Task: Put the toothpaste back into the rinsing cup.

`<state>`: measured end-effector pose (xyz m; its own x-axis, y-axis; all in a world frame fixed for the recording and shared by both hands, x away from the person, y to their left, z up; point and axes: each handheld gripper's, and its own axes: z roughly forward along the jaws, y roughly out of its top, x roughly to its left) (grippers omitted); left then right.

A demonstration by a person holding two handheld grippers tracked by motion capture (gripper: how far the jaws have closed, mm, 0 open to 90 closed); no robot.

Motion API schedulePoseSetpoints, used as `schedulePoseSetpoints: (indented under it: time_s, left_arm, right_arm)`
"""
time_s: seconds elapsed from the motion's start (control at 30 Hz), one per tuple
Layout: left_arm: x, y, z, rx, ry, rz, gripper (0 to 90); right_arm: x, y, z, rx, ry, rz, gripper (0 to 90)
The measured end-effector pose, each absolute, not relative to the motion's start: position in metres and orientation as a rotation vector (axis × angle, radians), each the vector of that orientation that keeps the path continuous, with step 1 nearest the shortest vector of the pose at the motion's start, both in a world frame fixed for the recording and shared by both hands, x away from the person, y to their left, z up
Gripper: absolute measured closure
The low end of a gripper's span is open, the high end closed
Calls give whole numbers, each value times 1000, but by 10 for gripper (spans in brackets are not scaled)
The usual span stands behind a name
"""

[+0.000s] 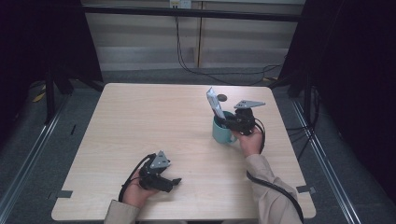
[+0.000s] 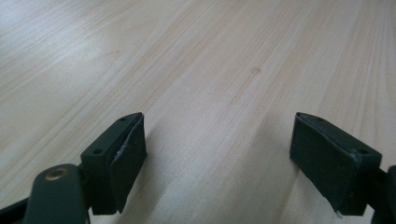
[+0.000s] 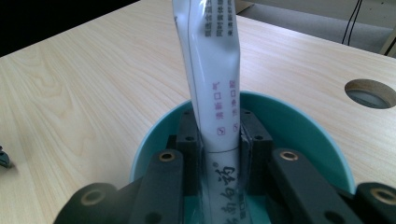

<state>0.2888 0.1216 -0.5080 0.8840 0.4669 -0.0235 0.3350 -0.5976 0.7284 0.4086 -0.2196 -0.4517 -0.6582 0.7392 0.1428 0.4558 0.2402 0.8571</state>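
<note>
While the white tube (image 3: 215, 79) stands nearly upright in the teal cup (image 1: 223, 130) at the table's right, it is clamped by the right gripper (image 3: 218, 135); the left gripper (image 2: 217, 154) (jaws wide, empty) rests well apart, near left.

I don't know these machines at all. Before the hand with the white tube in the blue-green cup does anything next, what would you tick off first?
1. Grip on the tube: ok. The right gripper has its jaws shut on the white tube.
2. Tube inside the cup: ok. Its lower end sits within the teal cup; whether it touches the bottom, cannot tell.
3. Cup upright on the table: ok.
4. Cup steadied by anything: not ok. Nothing holds it.
5. Left gripper out of the way: ok. It is open over bare wood, apart from the cup.
</note>
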Motion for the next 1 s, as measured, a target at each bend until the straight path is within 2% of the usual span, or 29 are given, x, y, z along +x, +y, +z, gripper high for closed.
schedulePoseSetpoints:
  time_s: [0.1, 0.2, 0.37, 0.77, 1.0]
  left_arm:
    - [289, 122, -508, 2264, 573, 216, 183]
    - [289, 122, -508, 2263, 574, 215, 183]
    - [289, 121, -508, 2261, 574, 217, 185]
    - [289, 121, -508, 2260, 574, 217, 185]
    - [288, 121, -508, 2260, 575, 220, 185]
  right_arm:
    - [408, -220, -452, 1114, 2221, 1385, 716]
    - [408, -222, -451, 1145, 2184, 1424, 651]
    - [407, -223, -449, 1136, 2200, 1396, 641]
    - [403, -227, -440, 1159, 2179, 1380, 444]
    - [398, -230, -436, 1156, 2187, 1342, 372]
